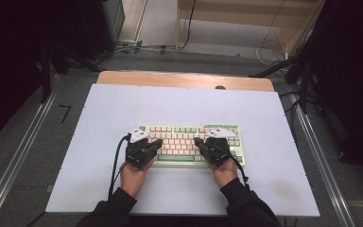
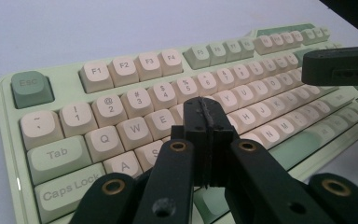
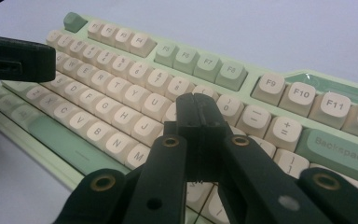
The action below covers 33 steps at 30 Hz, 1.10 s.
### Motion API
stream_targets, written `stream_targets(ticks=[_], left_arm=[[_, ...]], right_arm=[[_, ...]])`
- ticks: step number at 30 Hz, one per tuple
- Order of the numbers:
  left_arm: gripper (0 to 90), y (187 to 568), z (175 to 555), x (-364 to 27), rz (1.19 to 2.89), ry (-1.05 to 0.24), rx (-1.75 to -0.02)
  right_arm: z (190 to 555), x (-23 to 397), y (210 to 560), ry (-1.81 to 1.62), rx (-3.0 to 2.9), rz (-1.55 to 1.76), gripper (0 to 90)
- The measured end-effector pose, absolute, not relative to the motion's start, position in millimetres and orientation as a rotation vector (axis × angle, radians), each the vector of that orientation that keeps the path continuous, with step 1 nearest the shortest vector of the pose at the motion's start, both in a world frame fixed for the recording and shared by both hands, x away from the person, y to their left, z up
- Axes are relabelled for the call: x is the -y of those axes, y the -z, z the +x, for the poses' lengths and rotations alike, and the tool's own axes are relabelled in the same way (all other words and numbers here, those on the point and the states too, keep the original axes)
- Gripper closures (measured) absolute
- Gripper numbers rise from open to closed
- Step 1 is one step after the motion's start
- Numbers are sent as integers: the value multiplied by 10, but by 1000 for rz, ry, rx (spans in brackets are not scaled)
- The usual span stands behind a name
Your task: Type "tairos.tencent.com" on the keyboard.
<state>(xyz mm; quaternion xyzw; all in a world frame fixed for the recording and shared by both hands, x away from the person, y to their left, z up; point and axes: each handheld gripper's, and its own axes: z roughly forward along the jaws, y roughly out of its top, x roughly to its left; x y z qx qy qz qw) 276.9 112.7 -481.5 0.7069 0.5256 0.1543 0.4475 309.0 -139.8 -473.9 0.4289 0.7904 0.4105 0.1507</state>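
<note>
A pale green keyboard with cream and green keys lies in the middle of the white table top. My left gripper hovers over its left half, jaws pressed together with nothing between them; in the left gripper view its tip hangs above the letter rows of the keyboard. Over the right half, my right gripper is also shut and empty; its tip sits above the keys near O and P on the keyboard. Each gripper's tip appears in the other's view.
The white table top has bare room all around the keyboard. A wooden strip runs along its far edge. Metal rails flank the table, and cables lie on the floor beyond.
</note>
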Motion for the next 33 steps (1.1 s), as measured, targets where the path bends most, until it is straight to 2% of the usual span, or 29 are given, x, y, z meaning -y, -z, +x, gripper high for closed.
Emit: stream_targets(ticks=[33], left_arm=[[900, 4818, 2790, -1144, 1748, -380, -1305]], right_arm=[[3251, 1285, 4880, -1082, -2306, 1263, 877]])
